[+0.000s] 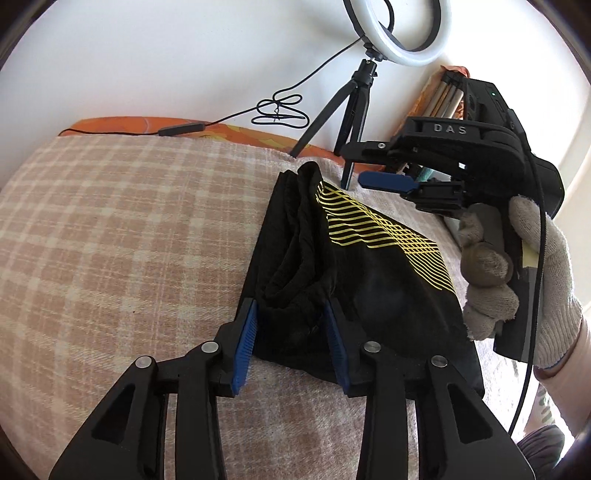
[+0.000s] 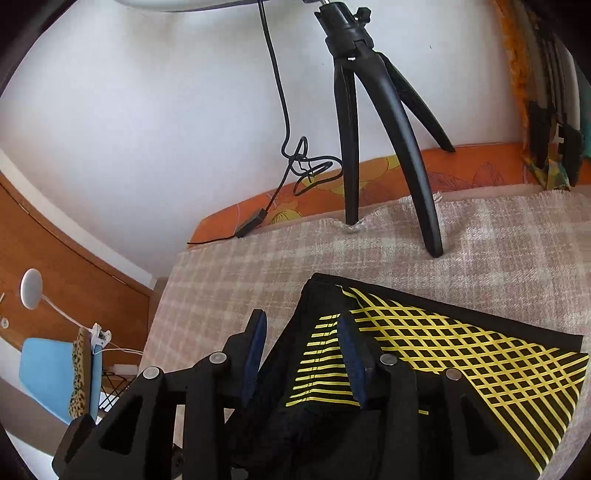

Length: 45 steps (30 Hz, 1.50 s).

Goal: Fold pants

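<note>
A: Between my left gripper's (image 1: 291, 345) blue pads, spread wide, sat the bunched black waistband of the pants (image 1: 354, 266) — nothing pinched.

B: And your right?

A: Right gripper (image 2: 304, 360) also gaped, hovering over the yellow-striped panel. The pants lay folded on the checked blanket (image 1: 129, 229), near the tripod (image 2: 369, 147). Soft, light, floppy, I judged; I'd have pinched a doubled edge, not slack middle.

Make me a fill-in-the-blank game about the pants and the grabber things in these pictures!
1. The black pants have ____ lines printed on them.
2. The pants lie on a checked ____.
3. Both the left gripper and the right gripper are ____.
4. The ring light stands on a black ____.

Missing words: yellow; blanket; open; tripod
</note>
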Available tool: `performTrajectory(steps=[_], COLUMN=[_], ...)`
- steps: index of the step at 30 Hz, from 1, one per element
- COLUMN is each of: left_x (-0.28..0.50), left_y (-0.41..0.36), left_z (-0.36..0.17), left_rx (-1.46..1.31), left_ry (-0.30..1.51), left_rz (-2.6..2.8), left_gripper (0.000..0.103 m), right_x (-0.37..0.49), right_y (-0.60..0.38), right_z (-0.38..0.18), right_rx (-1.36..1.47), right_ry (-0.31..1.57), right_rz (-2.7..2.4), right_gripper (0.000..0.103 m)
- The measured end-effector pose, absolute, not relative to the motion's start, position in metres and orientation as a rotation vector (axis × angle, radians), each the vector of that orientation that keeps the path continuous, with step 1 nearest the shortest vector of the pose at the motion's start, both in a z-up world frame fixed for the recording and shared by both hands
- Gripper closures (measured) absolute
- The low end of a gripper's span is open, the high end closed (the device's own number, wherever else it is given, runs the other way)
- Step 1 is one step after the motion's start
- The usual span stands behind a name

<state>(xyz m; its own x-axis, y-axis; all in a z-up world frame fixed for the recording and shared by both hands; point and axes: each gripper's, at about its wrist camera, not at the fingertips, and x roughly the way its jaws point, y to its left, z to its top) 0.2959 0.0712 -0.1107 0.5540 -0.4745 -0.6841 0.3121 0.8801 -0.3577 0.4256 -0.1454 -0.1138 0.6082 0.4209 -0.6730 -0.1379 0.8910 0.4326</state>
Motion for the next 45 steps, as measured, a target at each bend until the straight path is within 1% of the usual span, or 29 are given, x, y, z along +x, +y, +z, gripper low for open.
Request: performTrajectory(steps=[2,5,7,10,11,12,13,22,26,30,32,33,34,36,37,38,39,40,41,42,45], left_x=[0.293,0.289,0.289,0.291,0.292,0.293,0.295,0.319,0.320,0.320,0.321,0.322,0.323,0.322,0.320,0.319,0.319,0.319,0.320,0.320,0.320], left_y=[0.077,0.079,0.077,0.073,0.072,0.069,0.067,0.057,0.064,0.059,0.055,0.054,0.053,0.048,0.045,0.043,0.041,0.040,0.040,0.041,0.041], left_z=[-0.107,-0.103,-0.101,-0.101,-0.100,-0.101,-0.101,-0.124,-0.126,-0.127,-0.126,-0.127,-0.128,-0.128,-0.128,-0.127,-0.127,-0.127,-0.127,-0.127,-0.126], left_rx=[-0.190,-0.160,-0.150,-0.170,-0.180,-0.187,-0.195,-0.176,-0.235,-0.234,-0.239,-0.258,-0.270,-0.239,-0.221,-0.209,-0.204,-0.202,-0.207,-0.208,-0.185], left_ry=[0.853,0.834,0.837,0.858,0.865,0.872,0.877,0.974,0.998,1.000,1.000,1.006,1.010,0.999,0.991,0.985,0.982,0.980,0.979,0.979,0.979], left_rz=[-0.437,-0.412,-0.412,-0.420,-0.414,-0.405,-0.402,-0.307,-0.312,-0.316,-0.326,-0.332,-0.331,-0.327,-0.326,-0.326,-0.329,-0.327,-0.327,-0.327,-0.331], left_gripper=[0.063,0.057,0.047,0.045,0.044,0.039,0.037,0.037,0.038,0.044,0.055,0.065,0.066,0.071,0.074,0.075,0.077,0.078,0.079,0.079,0.080], right_x=[0.418,0.405,0.397,0.382,0.378,0.375,0.373,0.370,0.373,0.379,0.382,0.382,0.383,0.385,0.385,0.385,0.387,0.389,0.391,0.391,0.389], right_y=[-0.160,-0.183,-0.198,-0.227,-0.236,-0.244,-0.253,-0.296,-0.303,-0.302,-0.298,-0.297,-0.294,-0.291,-0.291,-0.290,-0.288,-0.286,-0.283,-0.280,-0.275], right_z=[-0.108,-0.107,-0.110,-0.116,-0.119,-0.122,-0.126,-0.161,-0.166,-0.168,-0.170,-0.170,-0.170,-0.171,-0.173,-0.174,-0.176,-0.178,-0.180,-0.180,-0.177], right_rx=[0.331,0.283,0.269,0.272,0.275,0.279,0.282,0.376,0.418,0.490,0.511,0.503,0.498,0.496,0.505,0.514,0.520,0.519,0.515,0.502,0.477], right_ry=[0.854,0.852,0.858,0.861,0.868,0.880,0.894,0.987,0.969,0.951,0.945,0.933,0.928,0.917,0.916,0.915,0.921,0.927,0.933,0.930,0.918], right_rz=[0.327,0.275,0.247,0.202,0.186,0.172,0.158,0.153,0.197,0.258,0.280,0.278,0.283,0.285,0.288,0.287,0.288,0.290,0.287,0.278,0.279], right_gripper=[0.059,0.058,0.057,0.047,0.044,0.042,0.042,0.041,0.040,0.040,0.041,0.041,0.042,0.050,0.053,0.060,0.070,0.077,0.089,0.093,0.095])
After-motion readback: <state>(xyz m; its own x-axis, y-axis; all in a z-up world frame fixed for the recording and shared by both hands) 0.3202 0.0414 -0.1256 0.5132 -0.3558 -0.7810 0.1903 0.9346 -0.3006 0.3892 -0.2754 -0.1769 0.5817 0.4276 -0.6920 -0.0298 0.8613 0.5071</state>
